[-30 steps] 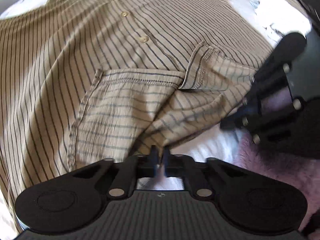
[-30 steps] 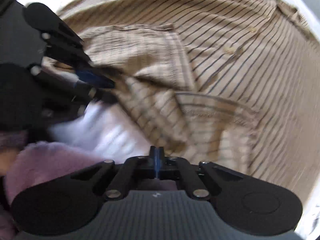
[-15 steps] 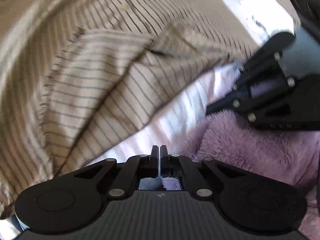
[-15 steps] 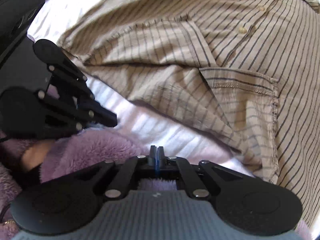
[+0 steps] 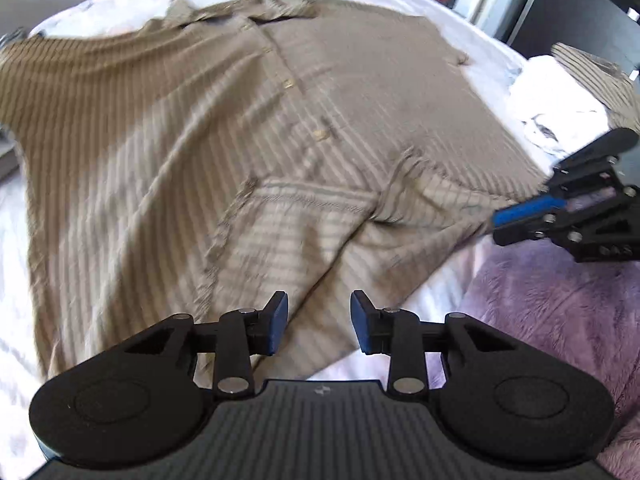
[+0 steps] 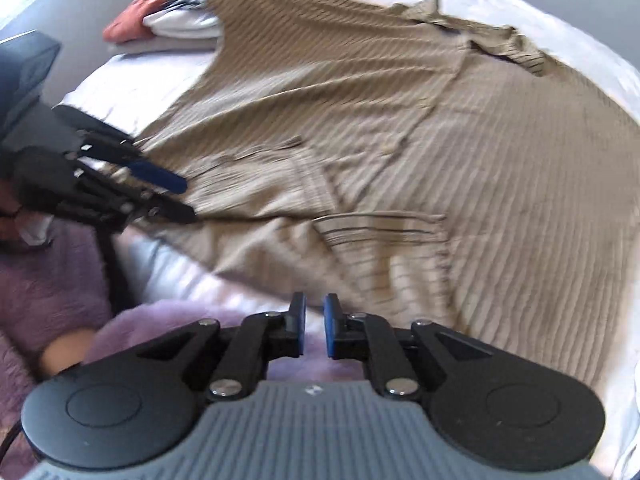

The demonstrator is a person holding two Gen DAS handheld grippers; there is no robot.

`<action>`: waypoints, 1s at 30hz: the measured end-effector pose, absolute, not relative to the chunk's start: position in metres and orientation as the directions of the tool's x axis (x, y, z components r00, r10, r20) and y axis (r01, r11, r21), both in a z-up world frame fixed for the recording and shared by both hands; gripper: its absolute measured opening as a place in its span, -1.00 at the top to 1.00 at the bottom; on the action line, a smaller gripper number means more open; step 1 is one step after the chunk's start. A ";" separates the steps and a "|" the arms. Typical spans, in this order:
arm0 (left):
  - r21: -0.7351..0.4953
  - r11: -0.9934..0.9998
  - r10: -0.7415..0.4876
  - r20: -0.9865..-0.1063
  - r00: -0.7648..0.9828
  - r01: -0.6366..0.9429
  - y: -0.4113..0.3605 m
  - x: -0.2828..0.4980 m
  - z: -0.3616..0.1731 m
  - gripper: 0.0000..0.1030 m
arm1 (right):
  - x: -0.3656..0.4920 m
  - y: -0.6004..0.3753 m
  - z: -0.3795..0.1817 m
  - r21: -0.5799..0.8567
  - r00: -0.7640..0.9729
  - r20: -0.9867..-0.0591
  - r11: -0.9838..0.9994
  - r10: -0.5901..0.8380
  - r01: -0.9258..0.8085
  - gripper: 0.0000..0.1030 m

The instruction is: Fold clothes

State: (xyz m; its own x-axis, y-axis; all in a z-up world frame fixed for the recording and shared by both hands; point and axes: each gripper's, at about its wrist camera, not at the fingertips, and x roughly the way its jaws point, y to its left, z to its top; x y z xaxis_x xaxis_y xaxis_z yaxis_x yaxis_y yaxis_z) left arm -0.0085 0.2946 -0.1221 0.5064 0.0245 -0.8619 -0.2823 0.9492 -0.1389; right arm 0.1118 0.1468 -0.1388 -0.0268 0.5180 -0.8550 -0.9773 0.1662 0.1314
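Both claws are seen with jaws just parted and nothing between them: the left claw [image 5: 319,322] stands wider, the right claw [image 6: 314,326] only slightly apart. Both are angled downward above the near hem of one tan striped shirt [image 5: 248,132], spread buttoned-side up on a white-sheeted bed [image 5: 436,288]. A purple fleece sleeve [image 6: 52,276] is seen nearby, and one pile of folded clothes [image 6: 168,28] beyond.

Both the left tool [image 5: 319,322] and right tool [image 6: 314,326] have just opened, empty, above the shirt [image 5: 240,140].
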 end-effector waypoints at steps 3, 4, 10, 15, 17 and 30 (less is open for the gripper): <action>-0.115 0.970 0.000 -0.878 0.479 -0.213 0.280 0.010 -0.132 0.30 | 0.113 0.149 -0.144 0.118 -0.009 -0.854 0.176 0.520 -0.977 0.42; -0.111 0.975 -0.009 -0.886 0.464 -0.193 0.275 0.018 -0.137 0.30 | 0.112 0.149 -0.147 0.106 0.002 -0.857 0.180 0.516 -0.978 0.42; -0.070 0.993 -0.033 -0.941 0.336 -0.099 0.258 0.053 -0.164 0.12 | 0.122 0.149 -0.153 0.119 -0.006 -0.872 0.201 0.489 -0.972 0.32; 0.038 0.999 0.036 -0.966 0.254 0.001 0.251 0.076 -0.176 0.24 | 0.119 0.160 -0.156 0.106 -0.017 -0.901 0.183 0.433 -0.977 0.20; 0.037 0.999 0.031 -0.966 0.255 0.019 0.258 0.082 -0.172 0.91 | 0.115 0.167 -0.157 0.105 -0.031 -0.914 0.162 0.404 -0.981 0.20; -0.264 0.964 -0.234 -0.868 0.438 -0.007 0.343 0.084 -0.164 0.98 | 0.097 0.235 -0.178 -0.157 0.196 -0.969 0.239 0.151 -0.958 0.22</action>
